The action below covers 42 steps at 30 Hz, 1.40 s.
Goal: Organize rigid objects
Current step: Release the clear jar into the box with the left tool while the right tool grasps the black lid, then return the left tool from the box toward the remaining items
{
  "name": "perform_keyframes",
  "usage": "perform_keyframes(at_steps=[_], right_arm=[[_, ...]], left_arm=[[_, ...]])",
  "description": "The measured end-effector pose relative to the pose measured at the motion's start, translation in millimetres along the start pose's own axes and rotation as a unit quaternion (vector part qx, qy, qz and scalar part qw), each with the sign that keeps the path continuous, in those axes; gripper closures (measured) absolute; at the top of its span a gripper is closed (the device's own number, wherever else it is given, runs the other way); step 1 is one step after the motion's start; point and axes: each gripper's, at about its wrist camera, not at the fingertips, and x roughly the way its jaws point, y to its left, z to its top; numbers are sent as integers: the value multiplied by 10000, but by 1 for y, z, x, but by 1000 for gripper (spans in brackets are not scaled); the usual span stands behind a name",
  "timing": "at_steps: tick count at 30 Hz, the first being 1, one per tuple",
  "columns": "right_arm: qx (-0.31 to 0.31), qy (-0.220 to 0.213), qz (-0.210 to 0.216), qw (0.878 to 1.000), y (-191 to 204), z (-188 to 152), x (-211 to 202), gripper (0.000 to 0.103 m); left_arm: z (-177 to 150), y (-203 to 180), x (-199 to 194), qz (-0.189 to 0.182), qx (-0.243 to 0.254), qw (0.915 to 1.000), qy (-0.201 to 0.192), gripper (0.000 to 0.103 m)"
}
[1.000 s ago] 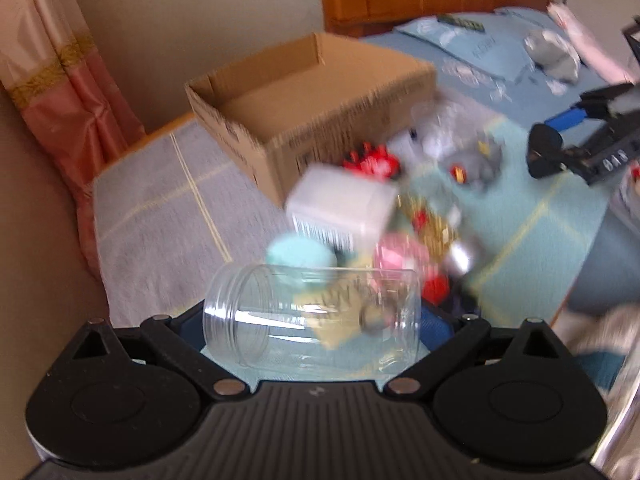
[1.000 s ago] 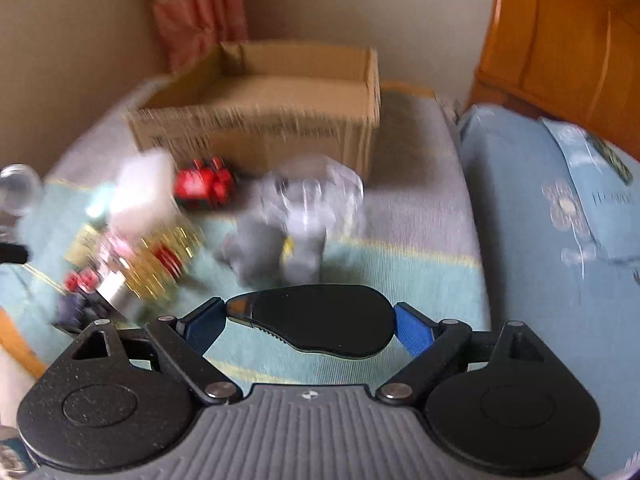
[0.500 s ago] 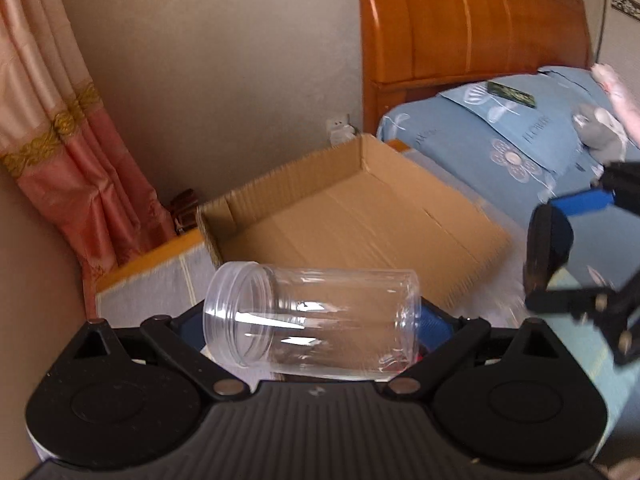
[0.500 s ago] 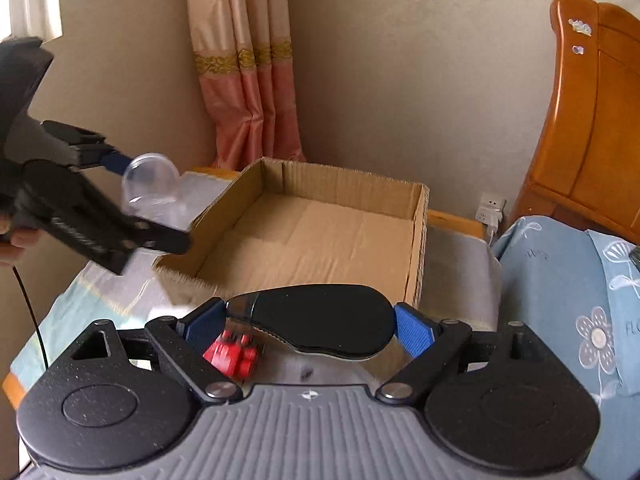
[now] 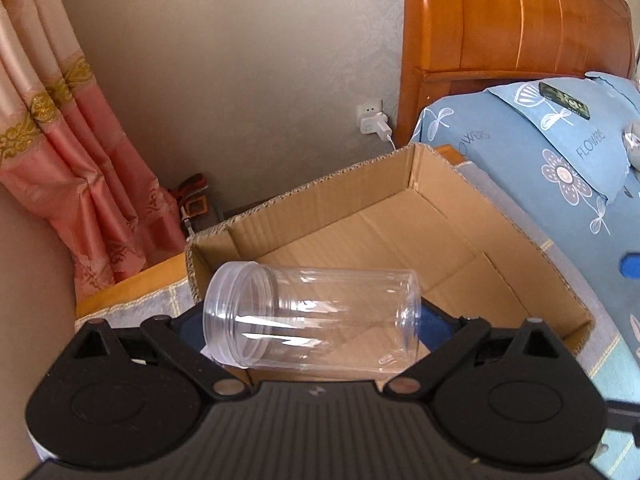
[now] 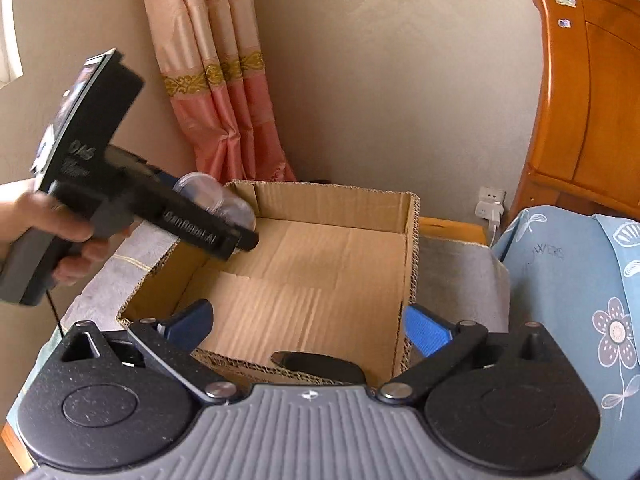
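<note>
An open cardboard box (image 5: 400, 184) stands on a grey cover, its floor bare apart from one item. My left gripper (image 5: 312, 332) is shut on a clear plastic jar (image 5: 320, 300), which lies sideways with its mouth to the left, above the box's near left corner. From the right wrist view the same jar (image 6: 216, 196) hangs over the box (image 6: 332, 208) at its left wall. My right gripper (image 6: 308, 324) is over the near wall with its jaws opening. A black oval object (image 6: 316, 366) lies below them, inside the near wall and clear of both blue pads.
A bed with a blue flowered pillow (image 5: 560, 152) and a wooden headboard (image 5: 500, 20) is to the right of the box. A pink curtain (image 5: 60, 160) hangs at the left. A wall socket with a plug (image 5: 374, 120) is behind the box. A hand (image 6: 60, 232) holds the left gripper.
Both grippers have moved from the pile of small objects to over the box. The right jaws have spread, and the black object has dropped out of them. The jar stays gripped.
</note>
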Motion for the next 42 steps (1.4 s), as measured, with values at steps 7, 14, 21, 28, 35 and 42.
perform_keyframes(at_steps=[7,14,21,28,35,42], right_arm=[[-130,-65,-119,9998,6,-7,-9,0],[-229,-95,-102,9996,17,-16,-20,0],[-227,-111,-93,9996,25,-32,-37,0],[-242,144,-60,9996,32,-53,-40,0],[-129,277,-174,9994,34,-85,-48,0],[52,378,-355,9986,30,-123,-54,0]], left_arm=[[1,0,-3,230,-58,9997,2,3],[-5,-7,-23,191,119,9997,-117,3],[-29,-19,-53,16,226,9994,-253,3],[-68,-32,-89,-88,388,9983,-420,3],[-118,-42,-111,-371,474,9971,-462,3],[-181,-54,-116,-457,369,9977,-334,3]])
